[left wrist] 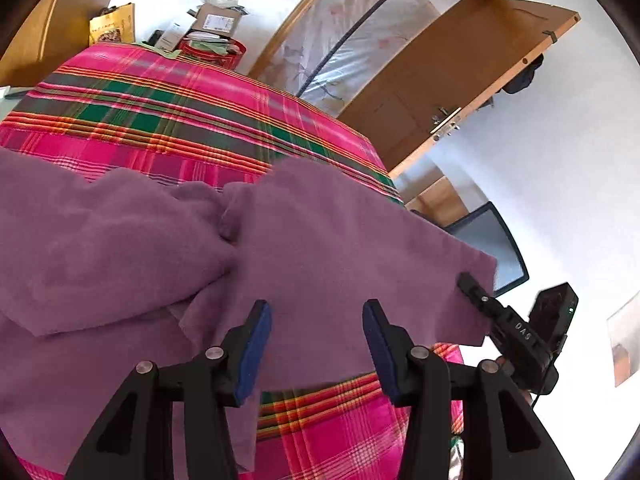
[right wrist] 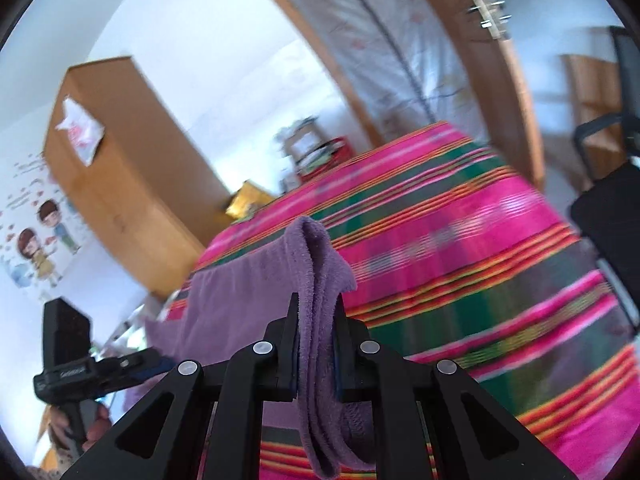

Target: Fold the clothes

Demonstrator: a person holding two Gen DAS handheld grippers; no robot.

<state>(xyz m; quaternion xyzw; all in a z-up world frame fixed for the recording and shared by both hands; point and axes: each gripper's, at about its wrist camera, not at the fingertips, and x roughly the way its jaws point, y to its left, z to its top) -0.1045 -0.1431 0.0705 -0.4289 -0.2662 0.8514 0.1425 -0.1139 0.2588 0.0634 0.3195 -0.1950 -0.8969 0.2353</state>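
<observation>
Black left claw (left wrist: 316, 344) and right claw (right wrist: 316, 344), blue pads, silver screws

White letters reading "DAS" are showing on the black body of the right gripper (left wrist: 476, 288), which is reaching in at the purple towel's edge in the left wrist view. Small white lettering is sitting on the black left gripper (right wrist: 150, 362) in the right wrist view, too blurred to read.

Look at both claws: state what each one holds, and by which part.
The right claw is shut on the purple towel, pinching a bunched edge. The left claw is open, holding nothing.
</observation>
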